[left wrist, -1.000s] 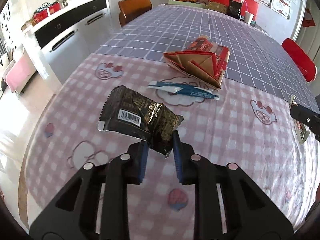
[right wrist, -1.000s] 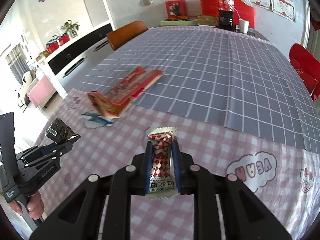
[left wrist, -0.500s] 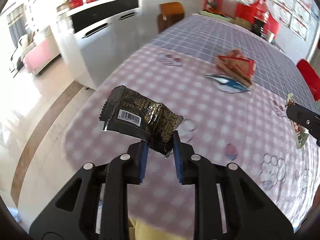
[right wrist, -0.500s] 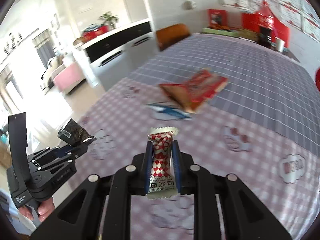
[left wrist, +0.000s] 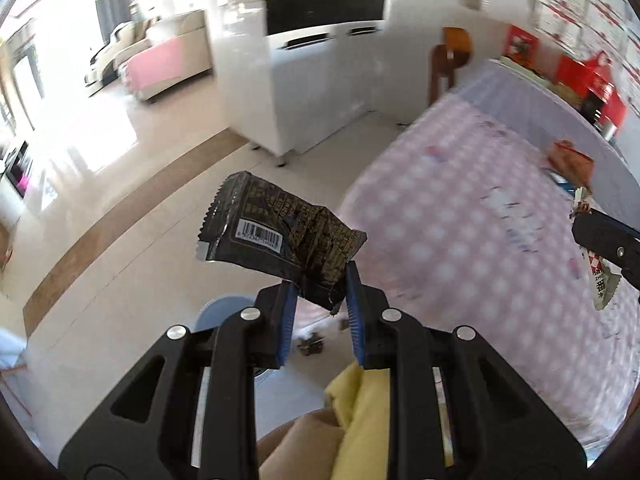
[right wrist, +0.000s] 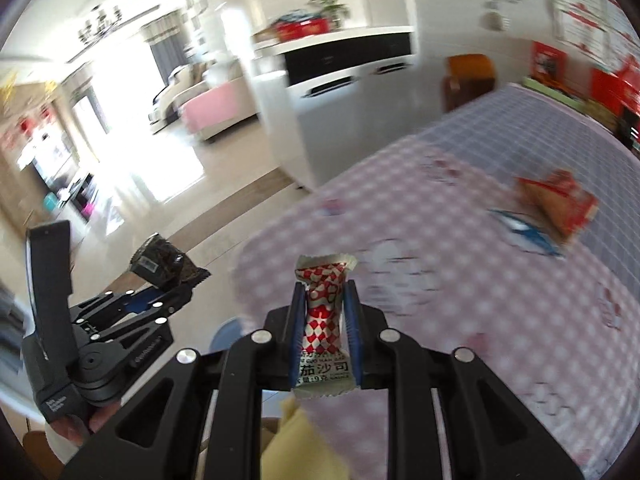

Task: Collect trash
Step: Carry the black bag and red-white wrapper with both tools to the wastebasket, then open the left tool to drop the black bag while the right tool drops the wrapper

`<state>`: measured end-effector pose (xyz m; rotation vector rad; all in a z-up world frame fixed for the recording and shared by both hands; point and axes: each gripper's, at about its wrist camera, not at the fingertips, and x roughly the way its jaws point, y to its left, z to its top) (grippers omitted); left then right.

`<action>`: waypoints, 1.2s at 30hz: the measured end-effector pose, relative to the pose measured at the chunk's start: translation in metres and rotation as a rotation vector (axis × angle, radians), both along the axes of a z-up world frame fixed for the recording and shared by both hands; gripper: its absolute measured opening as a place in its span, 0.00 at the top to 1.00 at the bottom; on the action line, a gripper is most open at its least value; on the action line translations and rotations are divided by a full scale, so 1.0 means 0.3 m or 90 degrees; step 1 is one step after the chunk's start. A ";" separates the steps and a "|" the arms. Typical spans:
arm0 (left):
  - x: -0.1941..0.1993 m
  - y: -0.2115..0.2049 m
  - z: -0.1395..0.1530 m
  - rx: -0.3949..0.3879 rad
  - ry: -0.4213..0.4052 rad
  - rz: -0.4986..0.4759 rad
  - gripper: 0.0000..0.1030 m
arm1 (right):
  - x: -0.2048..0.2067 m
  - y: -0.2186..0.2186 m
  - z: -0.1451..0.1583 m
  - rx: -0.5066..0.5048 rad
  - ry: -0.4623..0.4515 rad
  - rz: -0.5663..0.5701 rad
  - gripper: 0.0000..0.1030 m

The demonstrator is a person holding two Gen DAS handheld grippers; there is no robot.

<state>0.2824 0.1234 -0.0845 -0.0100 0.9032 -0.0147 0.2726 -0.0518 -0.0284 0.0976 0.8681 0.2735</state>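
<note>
**Both grippers loaded, off the table edge**

Left gripper: jaws nearly closed, blue pads pinching the torn corner of a black wrapper. The wrapper sticks up and to the left of the jaws, barcode side facing the camera, crumpled at the pinched end. It hangs over bare floor, clear of the table.

Right gripper: jaws nearly closed on a small red-and-white sachet. The sachet stands upright between the pads, crimped top above them, printed white end below. It sits over the near edge of the pink checked tablecloth.

The two are near each other, not touching. In the right view, the left gripper is low on the left with a hand under it.

Below both: a blue round thing on the floor, mostly hidden, can't tell what it is. Yellow cloth just under the jaws.

Left on the table, far right: a red box, flattened, and a blue wrapper just beside it. Background heavily blurred: white cabinet to the far left of the table, brown chair behind it.
</note>
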 end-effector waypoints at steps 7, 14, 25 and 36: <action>-0.052 0.218 -0.093 -0.001 0.041 0.078 0.77 | 0.027 0.313 -0.083 0.003 0.035 0.095 0.81; -0.076 0.366 -0.186 -0.013 0.088 0.132 0.77 | 0.061 0.502 -0.181 -0.019 0.077 0.141 0.81; -0.004 0.511 -0.295 0.035 0.102 0.187 0.31 | 0.095 0.631 -0.257 -0.047 0.106 0.168 0.81; -0.155 0.692 -0.327 -0.006 0.112 0.293 0.31 | 0.164 0.869 -0.433 -0.031 0.176 0.222 0.81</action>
